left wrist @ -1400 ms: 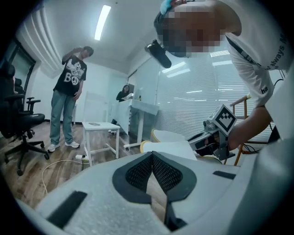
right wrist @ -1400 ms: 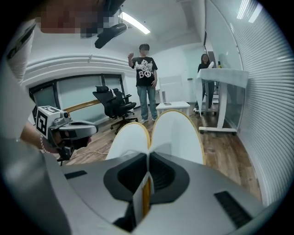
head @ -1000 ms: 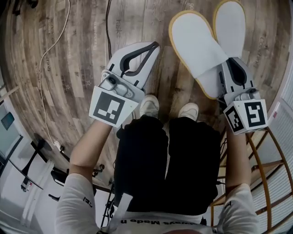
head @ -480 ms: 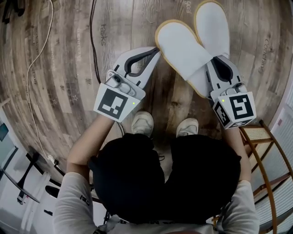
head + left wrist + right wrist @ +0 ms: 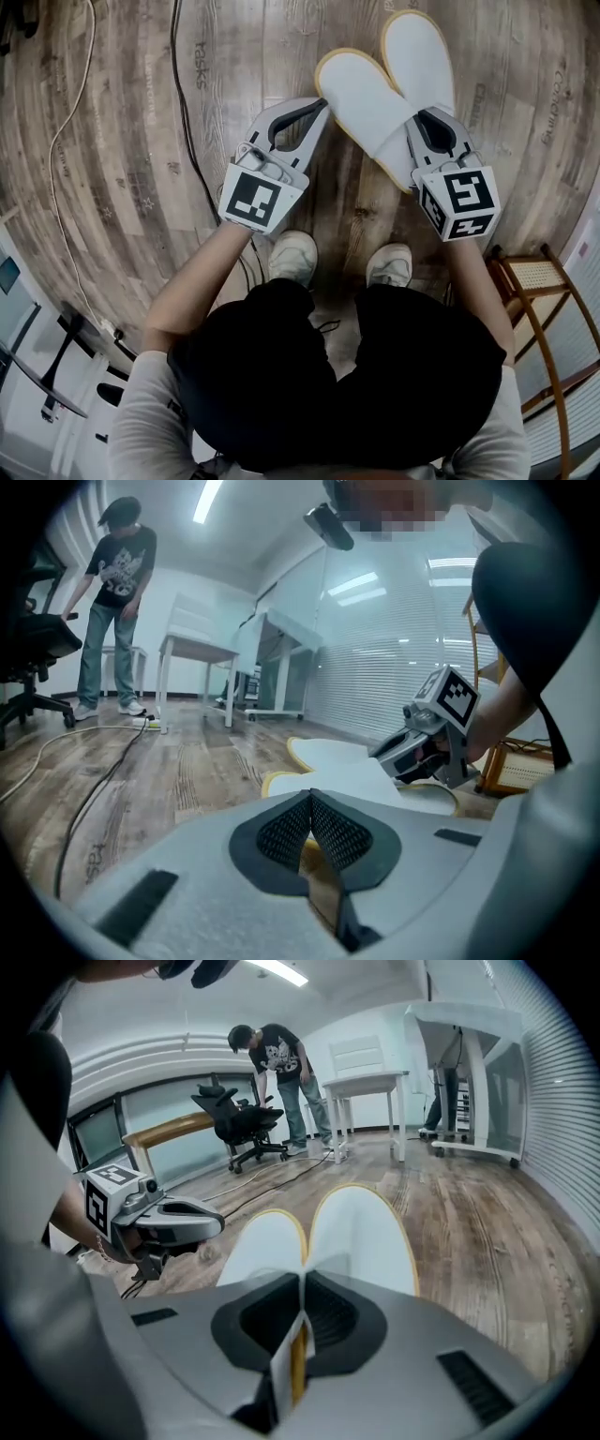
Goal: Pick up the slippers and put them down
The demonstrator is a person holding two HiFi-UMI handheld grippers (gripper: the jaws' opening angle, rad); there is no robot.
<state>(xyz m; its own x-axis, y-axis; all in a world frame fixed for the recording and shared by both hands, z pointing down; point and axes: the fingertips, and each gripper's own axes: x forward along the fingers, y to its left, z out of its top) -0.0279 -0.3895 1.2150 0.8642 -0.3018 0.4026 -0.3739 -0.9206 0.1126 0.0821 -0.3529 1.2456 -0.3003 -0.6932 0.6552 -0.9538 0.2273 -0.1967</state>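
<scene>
Right tool is pinching the slippers by their heel ends. The right gripper view shows a white edge and a yellow edge squeezed together between the pads. Both slippers run straight out ahead of this tool, long axes roughly along its pointing line. The toes fan apart in a narrow V, one slipper partly overlapping the other near the heels.

They hang low over the wooden floor. I cannot tell whether the toes are already touching it.

Left tool has its pads pressed together with nothing between them. Its tip sits just beside the rim of the slipper on its side. It angles in towards the right tool and carries no load.

Both forearms reach forward past the knees, with both tools tilted nose-down and marker cubes towards the body. The person's shoes are behind the tools, and a black cable lies off to the outer side of the left tool, well apart.

Judgement: this is the put-down step, close to the end. The right hand is the only one that matters here. The soles need to rest flat ahead of the tool before the jaws spread. The main risk is the overlapped pair landing crossed or one slipper flipping.
</scene>
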